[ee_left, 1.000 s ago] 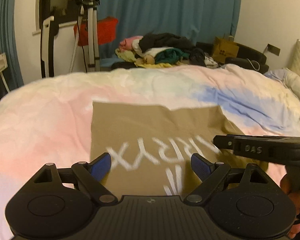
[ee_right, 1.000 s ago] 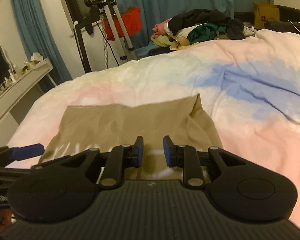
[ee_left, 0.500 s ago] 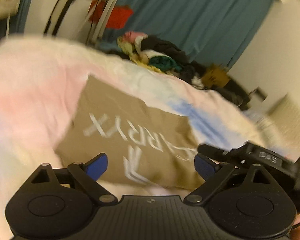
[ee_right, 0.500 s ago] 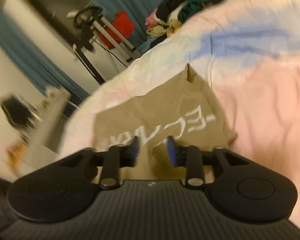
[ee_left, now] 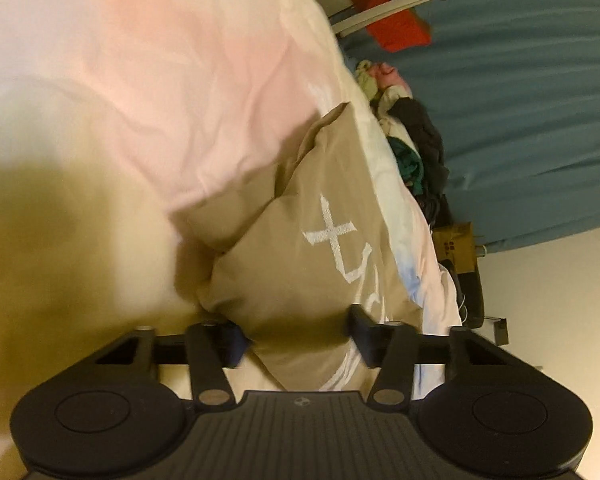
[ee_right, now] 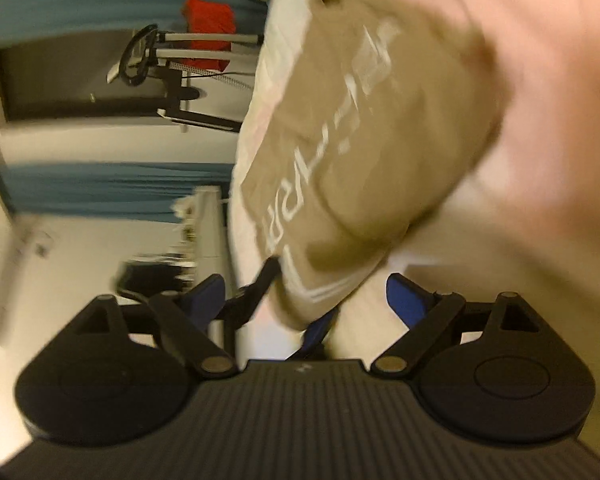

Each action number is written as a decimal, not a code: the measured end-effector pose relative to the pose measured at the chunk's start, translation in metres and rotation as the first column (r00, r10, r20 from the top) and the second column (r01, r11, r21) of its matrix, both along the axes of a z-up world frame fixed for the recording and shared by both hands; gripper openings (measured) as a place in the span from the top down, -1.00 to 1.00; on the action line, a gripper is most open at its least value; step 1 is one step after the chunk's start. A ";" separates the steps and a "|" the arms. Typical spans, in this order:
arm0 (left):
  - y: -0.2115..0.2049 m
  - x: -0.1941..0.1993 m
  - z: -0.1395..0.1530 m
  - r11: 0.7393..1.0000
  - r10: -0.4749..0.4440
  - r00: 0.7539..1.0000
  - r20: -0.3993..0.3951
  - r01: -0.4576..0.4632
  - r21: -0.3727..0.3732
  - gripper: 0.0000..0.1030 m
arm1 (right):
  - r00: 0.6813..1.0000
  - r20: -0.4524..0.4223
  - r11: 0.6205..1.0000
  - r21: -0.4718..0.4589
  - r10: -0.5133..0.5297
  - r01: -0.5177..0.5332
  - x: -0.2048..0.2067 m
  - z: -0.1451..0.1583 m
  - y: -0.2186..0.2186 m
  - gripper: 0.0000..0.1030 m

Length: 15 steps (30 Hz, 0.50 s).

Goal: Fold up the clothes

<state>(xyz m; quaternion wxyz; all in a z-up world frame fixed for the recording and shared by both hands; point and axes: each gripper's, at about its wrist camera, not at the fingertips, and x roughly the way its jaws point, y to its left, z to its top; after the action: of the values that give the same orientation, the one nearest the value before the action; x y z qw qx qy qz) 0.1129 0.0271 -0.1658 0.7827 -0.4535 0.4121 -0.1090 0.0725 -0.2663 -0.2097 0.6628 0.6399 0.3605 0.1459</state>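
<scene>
A tan T-shirt [ee_left: 320, 248] with white lettering lies folded on the pastel bedspread [ee_left: 180, 60]; it also shows in the right wrist view [ee_right: 360, 128]. Both views are rolled sideways and blurred. My left gripper [ee_left: 296, 336] is open, its fingers on either side of the shirt's near edge, with cloth bulging between them. My right gripper [ee_right: 304, 300] is open, with the shirt's near corner hanging between its blue pads [ee_right: 400, 300]. The other gripper's fingers [ee_right: 260, 288] show at that corner too.
A pile of loose clothes [ee_left: 412, 140] lies at the bed's far end before a teal curtain [ee_left: 540, 100]. A metal stand [ee_right: 172, 64] with a red item [ee_right: 208, 28] and a white desk [ee_right: 204, 216] stand beside the bed.
Both grippers have rolled onto their sides and dropped to the shirt's near edge. The right gripper has opened. The shirt's near edge is now bunched between the left fingers.
</scene>
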 end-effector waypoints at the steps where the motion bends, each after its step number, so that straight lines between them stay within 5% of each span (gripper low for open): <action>1: -0.001 -0.001 0.002 1.000 -0.003 1.000 0.020 0.003 0.007 0.26 | 1.000 -0.003 1.000 0.030 -0.004 0.004 0.003 -0.004 0.001 -0.75; 10: 0.014 0.002 0.015 0.993 0.016 0.998 0.057 -0.009 -0.118 0.50 | 0.967 -0.071 0.965 0.074 -0.245 0.250 -0.002 -0.020 -0.022 -0.57; 15: 0.014 -0.001 0.023 0.993 0.003 0.998 0.069 0.005 -0.116 0.53 | 0.950 -0.090 0.954 -0.035 -0.300 0.298 -0.005 -0.018 -0.024 0.39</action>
<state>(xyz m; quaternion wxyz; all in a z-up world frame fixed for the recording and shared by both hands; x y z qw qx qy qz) 0.1115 0.0413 -0.1431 0.7686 -0.4942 0.3780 -0.1489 0.0676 -0.2907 -0.2280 0.6661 0.6863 0.2920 0.0097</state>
